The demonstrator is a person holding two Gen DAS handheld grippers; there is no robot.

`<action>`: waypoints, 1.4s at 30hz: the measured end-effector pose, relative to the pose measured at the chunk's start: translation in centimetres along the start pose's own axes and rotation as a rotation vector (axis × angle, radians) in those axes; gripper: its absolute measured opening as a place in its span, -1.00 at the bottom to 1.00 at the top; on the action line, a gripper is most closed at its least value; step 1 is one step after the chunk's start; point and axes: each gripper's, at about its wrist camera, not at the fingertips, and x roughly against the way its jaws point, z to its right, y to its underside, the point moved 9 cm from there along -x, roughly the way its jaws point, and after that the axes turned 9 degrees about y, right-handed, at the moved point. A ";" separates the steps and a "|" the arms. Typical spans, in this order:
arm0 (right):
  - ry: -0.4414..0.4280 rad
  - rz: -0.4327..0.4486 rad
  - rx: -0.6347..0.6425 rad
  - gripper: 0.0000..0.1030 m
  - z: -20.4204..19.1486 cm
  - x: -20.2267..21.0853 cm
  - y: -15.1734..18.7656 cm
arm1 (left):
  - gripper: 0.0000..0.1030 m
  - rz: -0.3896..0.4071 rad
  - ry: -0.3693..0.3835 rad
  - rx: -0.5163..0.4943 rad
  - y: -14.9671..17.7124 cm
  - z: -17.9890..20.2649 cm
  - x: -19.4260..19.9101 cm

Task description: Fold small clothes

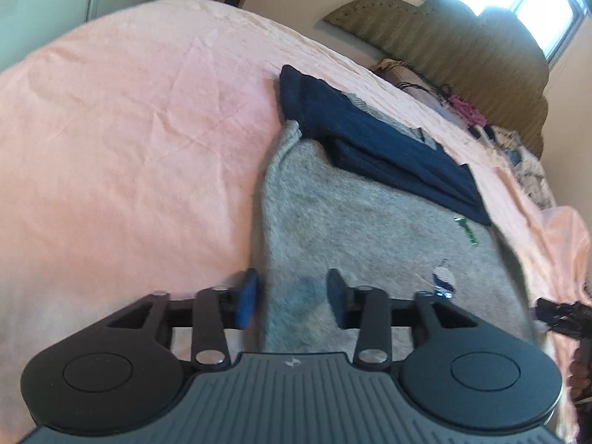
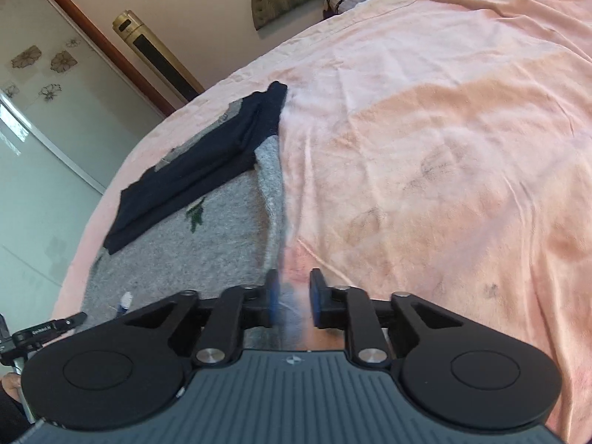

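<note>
Two grippers hover with jaws parted and empty: the left gripper (image 1: 292,298) over one long edge of the grey knit sweater (image 1: 362,229), the right gripper (image 2: 294,298) at the opposite edge. Spread on the pink bedsheet (image 1: 122,129), it runs lengthwise away from them, its navy folded part (image 1: 381,140) farthest. Soft and limp, it looks best pinched at its near corners.

Pink sheet (image 1: 129,129) over the bed, creased, faint dark smudges in the right wrist view. Heathered grey sweater (image 1: 351,229), small green motif (image 1: 467,230) and a white-and-navy one (image 1: 443,277). Dark navy folded garment (image 1: 388,148) with a grey strip. Olive ribbed headboard (image 1: 462,44). Gold-and-black tower (image 2: 155,51). Black left tool (image 1: 292,298), blue pads (image 1: 247,296).
</note>
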 end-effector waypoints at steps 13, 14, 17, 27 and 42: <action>0.023 -0.060 0.096 -0.85 -1.4 -1.2 1.4 | -0.92 0.000 -0.124 -0.081 0.3 0.3 -0.2; 0.036 -0.047 0.087 -0.85 -0.7 -0.8 1.1 | -0.92 0.001 -0.121 -0.085 0.1 0.1 0.1; 0.018 -0.053 0.028 -0.90 1.2 -0.5 1.5 | -0.92 -0.007 -0.118 -0.110 0.5 -0.5 -0.3; -0.086 -0.093 -0.007 0.31 0.0 3.5 3.9 | -0.49 -0.040 0.087 0.134 4.3 -0.5 2.7; -0.059 -0.118 -0.060 -0.93 2.1 3.7 7.0 | -0.93 -0.034 -0.065 0.004 3.8 -1.5 3.5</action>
